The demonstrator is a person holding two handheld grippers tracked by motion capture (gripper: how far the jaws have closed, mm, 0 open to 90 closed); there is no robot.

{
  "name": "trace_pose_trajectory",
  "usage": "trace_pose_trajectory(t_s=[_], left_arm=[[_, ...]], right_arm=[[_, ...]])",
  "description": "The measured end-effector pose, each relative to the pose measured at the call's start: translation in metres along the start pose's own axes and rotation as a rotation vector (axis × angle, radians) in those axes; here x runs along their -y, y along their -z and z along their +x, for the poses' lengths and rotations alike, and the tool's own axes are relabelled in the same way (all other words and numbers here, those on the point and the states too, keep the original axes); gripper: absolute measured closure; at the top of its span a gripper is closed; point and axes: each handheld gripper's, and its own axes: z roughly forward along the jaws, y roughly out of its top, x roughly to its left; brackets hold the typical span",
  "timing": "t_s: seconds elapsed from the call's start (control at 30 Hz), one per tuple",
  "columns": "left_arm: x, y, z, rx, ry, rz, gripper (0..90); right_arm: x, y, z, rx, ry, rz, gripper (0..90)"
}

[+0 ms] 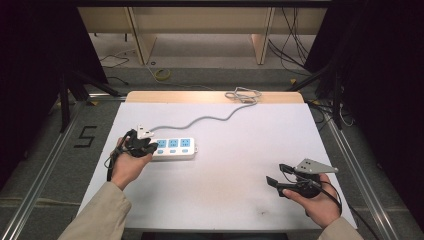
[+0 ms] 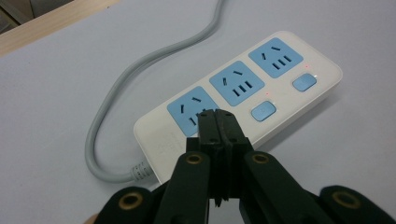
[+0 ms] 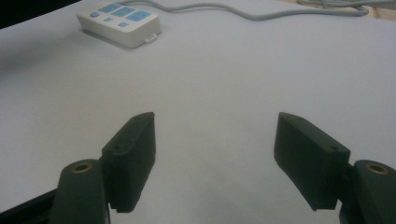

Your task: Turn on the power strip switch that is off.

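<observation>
Left gripper (image 2: 217,122) closed, jaws pressed flat together with nothing between them, tips down over the nearest blue socket of the power strip (image 2: 299,60). Likely used as a single blunt poker: shut jaws make a firmer tip for pressing a switch than open ones. Whether tips actually touched the socket face, could not tell; looked touching or just above. Blue switch buttons (image 2: 264,112) just ahead and to the side of the tips, small red lights beside them apparently lit, so strip probably powered. Judged as an approach toward pressing a switch, not yet on the button.

Power strip (image 1: 172,148) lay flat on the white table (image 1: 225,200), right under and ahead of left gripper (image 1: 142,146), three sockets facing up. Grey cord (image 2: 109,102) curled out from the near end of the strip, beside the gripper, then ran away across the table. No plug in any socket.

Right gripper (image 3: 215,154) wide open, holding nothing, bare table between the jaws. Held low near the table, well apart from the strip (image 3: 119,21), which sat far ahead of it. Seemingly parked out of the way while the left one worked. In the high view, right gripper (image 1: 280,175) pointed toward the strip, hand (image 1: 317,202) resting near the table edge.
</observation>
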Motion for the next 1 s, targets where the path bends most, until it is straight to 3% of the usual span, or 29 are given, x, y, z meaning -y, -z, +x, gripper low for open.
trace_pose_trajectory(t_s=[1.0], left_arm=[[-0.011, -0.012, -0.003, 0.004, -0.016, 0.026, 89.9]], right_arm=[[0.001, 0.001, 0.0, 0.001, 0.002, -0.001, 30.1]])
